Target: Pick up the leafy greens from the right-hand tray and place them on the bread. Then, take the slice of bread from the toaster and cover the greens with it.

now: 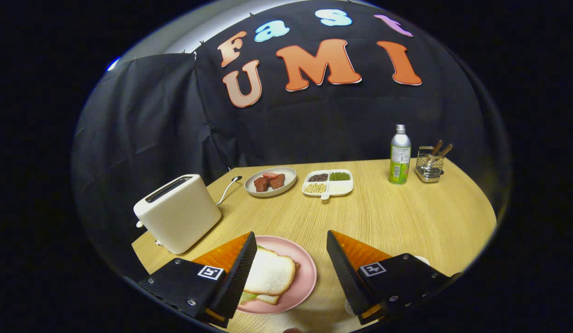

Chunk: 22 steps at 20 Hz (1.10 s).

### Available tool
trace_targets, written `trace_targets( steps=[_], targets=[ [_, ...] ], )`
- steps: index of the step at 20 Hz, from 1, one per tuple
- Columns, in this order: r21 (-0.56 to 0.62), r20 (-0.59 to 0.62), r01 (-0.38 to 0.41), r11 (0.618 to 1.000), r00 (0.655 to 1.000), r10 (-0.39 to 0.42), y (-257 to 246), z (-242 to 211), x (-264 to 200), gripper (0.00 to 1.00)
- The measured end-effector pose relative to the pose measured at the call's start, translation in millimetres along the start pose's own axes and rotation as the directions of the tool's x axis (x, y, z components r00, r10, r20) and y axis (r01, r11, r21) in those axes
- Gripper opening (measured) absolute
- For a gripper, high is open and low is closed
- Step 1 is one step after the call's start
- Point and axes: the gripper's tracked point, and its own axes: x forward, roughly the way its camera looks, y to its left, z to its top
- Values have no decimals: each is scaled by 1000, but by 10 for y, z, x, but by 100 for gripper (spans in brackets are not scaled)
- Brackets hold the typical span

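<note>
A pink plate [304,277] lies on the wooden table just ahead of my fingers, nearer the left one. On it a white bread slice [270,274] tops a stack, with a sliver of leafy greens [248,296] and a lower bread slice [269,300] peeking out underneath. The left finger [237,273] hides the stack's left edge. My gripper [291,240] is open, holding nothing, and hovers above the plate. The cream toaster [177,212] stands to the left beyond the left finger, its slots looking dark.
Beyond the plate sit a grey dish with red-brown meat pieces [270,181] and a white divided tray of beans and grains [328,182]. A green bottle [400,155] and a wire utensil holder [429,163] stand at the far right. The toaster's cord [227,188] trails behind it.
</note>
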Motion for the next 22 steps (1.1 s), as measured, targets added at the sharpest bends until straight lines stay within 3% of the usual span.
trace_targets(
  steps=[5, 11, 15, 22],
  targets=[
    [-42, 185, 67, 997, 981, -58, -92, 453, -168, 97],
    [-105, 375, 165, 981, 920, -115, -166, 924, -420, 98],
    [-136, 461, 208, 969, 878, -124, -166, 1120, -605, 98],
    [-103, 519, 241, 965, 841, -155, -197, 1359, -809, 98]
  ],
)
